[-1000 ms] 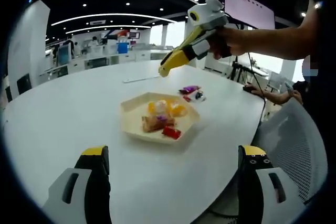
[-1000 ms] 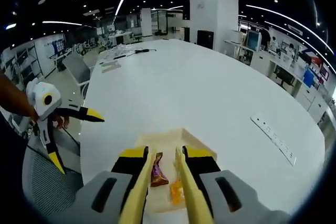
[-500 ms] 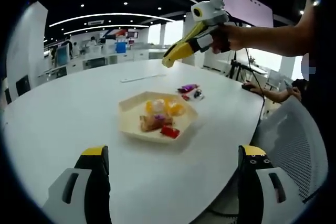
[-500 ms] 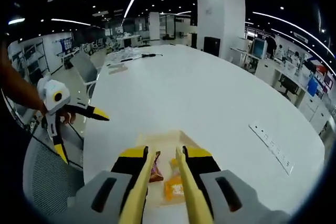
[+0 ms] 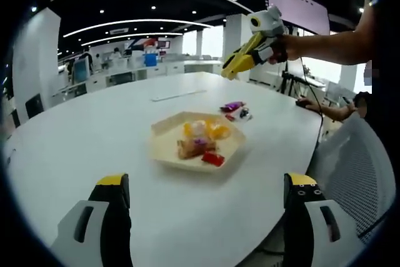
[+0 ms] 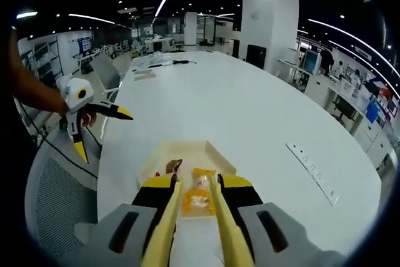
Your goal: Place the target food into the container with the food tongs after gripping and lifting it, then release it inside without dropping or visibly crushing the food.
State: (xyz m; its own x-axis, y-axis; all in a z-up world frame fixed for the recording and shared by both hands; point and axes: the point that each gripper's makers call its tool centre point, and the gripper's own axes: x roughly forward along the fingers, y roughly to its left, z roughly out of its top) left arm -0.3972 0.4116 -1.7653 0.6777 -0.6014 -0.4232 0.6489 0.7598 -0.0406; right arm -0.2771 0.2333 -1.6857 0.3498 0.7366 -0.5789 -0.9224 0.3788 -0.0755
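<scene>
I am holding the right gripper (image 6: 195,217) above the near edge of the tray (image 5: 164,148), and its yellow tongs (image 6: 164,229) are lying nearly together. The orange snack packet (image 6: 199,193) is sitting between their tips, though I cannot tell whether they are truly pinching it. My left gripper (image 5: 206,217) is hanging off to the side of the tray with its jaws wide apart, nothing between them. More wrapped snacks (image 5: 199,144) are resting in the tray on the white table (image 5: 94,129).
</scene>
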